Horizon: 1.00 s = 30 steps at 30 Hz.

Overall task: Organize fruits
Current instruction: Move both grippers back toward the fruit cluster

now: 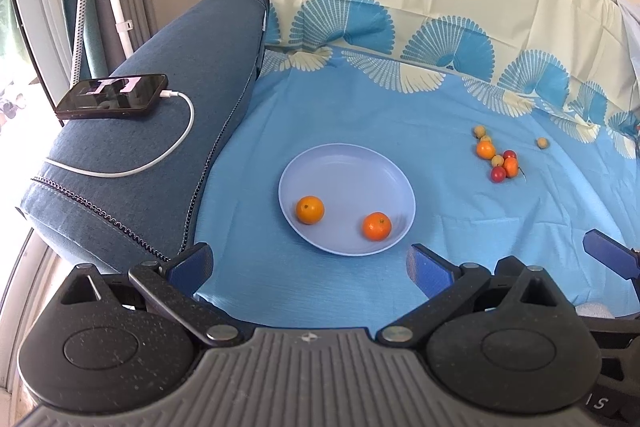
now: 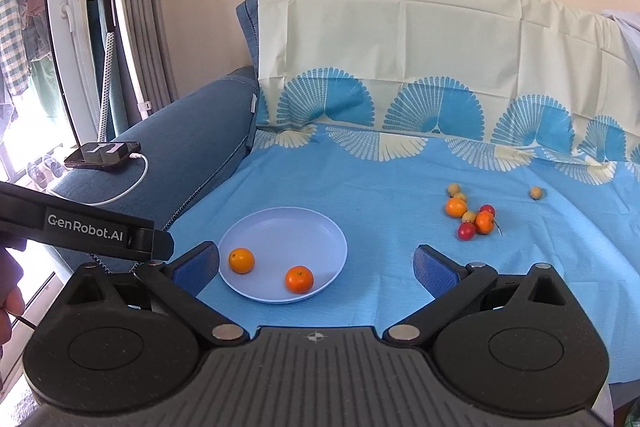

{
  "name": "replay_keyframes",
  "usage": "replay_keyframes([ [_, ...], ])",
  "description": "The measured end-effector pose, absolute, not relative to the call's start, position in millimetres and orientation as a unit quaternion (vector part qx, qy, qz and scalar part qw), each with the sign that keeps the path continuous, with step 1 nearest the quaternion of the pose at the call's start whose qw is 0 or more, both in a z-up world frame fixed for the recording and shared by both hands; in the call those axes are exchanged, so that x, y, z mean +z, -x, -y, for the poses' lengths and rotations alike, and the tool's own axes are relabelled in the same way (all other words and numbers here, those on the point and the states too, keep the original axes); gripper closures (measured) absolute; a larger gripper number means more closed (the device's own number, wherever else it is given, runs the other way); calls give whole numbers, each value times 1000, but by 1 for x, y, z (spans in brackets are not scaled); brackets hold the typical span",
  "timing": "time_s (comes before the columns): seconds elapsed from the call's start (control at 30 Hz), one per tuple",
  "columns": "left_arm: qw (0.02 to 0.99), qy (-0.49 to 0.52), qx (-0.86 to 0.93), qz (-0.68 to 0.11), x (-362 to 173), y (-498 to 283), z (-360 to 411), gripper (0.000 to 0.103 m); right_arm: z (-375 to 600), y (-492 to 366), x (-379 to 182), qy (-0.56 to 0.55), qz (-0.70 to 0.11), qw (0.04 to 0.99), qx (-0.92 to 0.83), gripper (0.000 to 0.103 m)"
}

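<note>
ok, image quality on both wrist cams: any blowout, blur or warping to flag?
Left wrist view: daylight blows out the far left edge beside the phone; fisheye bends the sofa arm; the plate and the orange nearer the right rim look sharp. Right wrist view: window bright but readable, loose fruit cluster crisp, corners vignetted black.

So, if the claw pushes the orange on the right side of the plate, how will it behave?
The round orange fruit would probably roll, being nearly spherical on the smooth pale blue plastic plate. The raised rim may stop it. Its skin looks firm, so a gentle squeeze from the open left claw should hold it.
</note>
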<state>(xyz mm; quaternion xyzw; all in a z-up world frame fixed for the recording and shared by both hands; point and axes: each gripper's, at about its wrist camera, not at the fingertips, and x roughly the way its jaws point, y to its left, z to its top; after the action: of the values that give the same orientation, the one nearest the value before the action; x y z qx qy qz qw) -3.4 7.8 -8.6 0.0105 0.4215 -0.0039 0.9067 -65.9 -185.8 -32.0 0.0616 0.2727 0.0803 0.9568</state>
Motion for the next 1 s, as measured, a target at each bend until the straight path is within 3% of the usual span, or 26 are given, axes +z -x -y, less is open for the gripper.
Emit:
replay_keyframes([
  [0.7, 890, -29, -1, -454, -27, -21, 3, 0, 205, 50, -55, -81, -287, 953, 59, 1],
  [1.0, 875, -42, -4, -482, -47, -85, 40, 0, 279, -8, -107, -126, -313, 940, -49, 1],
])
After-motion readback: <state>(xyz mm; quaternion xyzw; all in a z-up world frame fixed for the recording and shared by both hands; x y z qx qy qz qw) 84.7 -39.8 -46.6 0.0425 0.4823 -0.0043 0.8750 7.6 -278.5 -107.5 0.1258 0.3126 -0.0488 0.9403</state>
